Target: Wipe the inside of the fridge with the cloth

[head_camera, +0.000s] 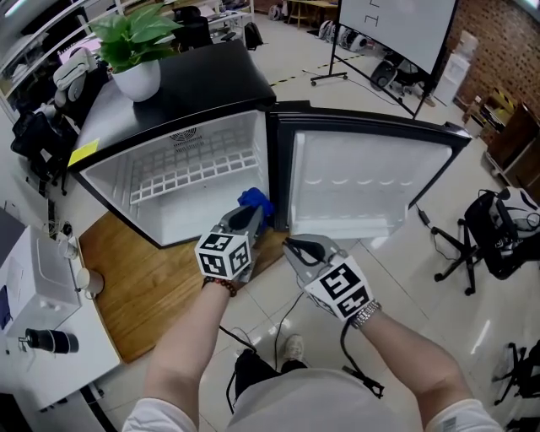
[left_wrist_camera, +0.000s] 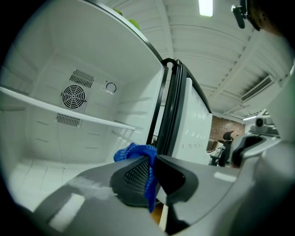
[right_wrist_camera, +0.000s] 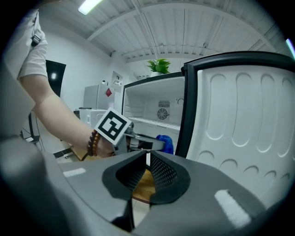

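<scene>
Floor (head_camera: 396, 287): pale, glossy tiles. Wooden board (head_camera: 143, 295) lies flat on it, left side. White desk (head_camera: 59, 354) at lower left edge. Far end: whiteboard on a wheeled stand (head_camera: 396, 21), with a brick wall (head_camera: 498, 42) to its right. Ceiling (right_wrist_camera: 184, 32): white, ribbed panels, with a strip light (left_wrist_camera: 205, 7) switched on.

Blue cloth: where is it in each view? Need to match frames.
Head view: blue cloth at centre, at the left gripper tip, beside the hinge edge of the open fridge door.
Left gripper view: blue cloth low centre, pinched between the jaws.
Right gripper view: blue cloth at centre, just left of the door's black edge.
Shared landmark: the open fridge door.
</scene>
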A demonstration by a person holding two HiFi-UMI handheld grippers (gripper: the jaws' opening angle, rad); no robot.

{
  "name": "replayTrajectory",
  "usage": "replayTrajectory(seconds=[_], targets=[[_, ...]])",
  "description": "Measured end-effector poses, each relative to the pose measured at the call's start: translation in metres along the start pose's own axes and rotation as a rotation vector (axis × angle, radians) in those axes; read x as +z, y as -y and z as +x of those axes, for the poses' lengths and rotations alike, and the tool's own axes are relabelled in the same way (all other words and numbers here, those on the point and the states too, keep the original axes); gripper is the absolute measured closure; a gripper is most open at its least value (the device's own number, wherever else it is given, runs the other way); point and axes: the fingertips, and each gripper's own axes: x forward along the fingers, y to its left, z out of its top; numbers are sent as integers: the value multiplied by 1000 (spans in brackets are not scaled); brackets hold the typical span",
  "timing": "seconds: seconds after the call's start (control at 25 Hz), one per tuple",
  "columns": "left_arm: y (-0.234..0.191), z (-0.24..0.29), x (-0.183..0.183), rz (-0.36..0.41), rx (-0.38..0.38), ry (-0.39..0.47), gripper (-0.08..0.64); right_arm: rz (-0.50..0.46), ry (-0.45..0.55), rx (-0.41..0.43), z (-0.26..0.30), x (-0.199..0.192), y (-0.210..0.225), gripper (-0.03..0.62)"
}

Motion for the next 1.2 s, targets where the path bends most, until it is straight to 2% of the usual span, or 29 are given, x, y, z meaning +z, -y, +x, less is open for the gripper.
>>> replayTrajectory(seconds=[0.12,0.28,0.4,0.6,0.84,0.96,1.12,1.2], targets=[[13,-16,8,6,-57,7,525,5,4,-2,-4,3,14,531],[42,-37,22,27,-182,4,525,-11,1,35,-5,10,25,436],[64,-53,33,37,-277,0,523,-14,2,94,-5,16,25,364],[99,-70,44,83,-418,-37,523,-63,-9,199,-8,25,13,318],[130,-80,52,104,-542,-79,523,-137,-41,271,-10,25,-4,317],[137,-78,51,121,-556,-97,523,-139,-39,268,-12,23,-5,329],[137,-73,52,157,-535,-100,519,-141,-18,214,-16,25,3,474],[135,-70,54,174,-510,-94,508,-143,-15,187,-17,24,7,494]])
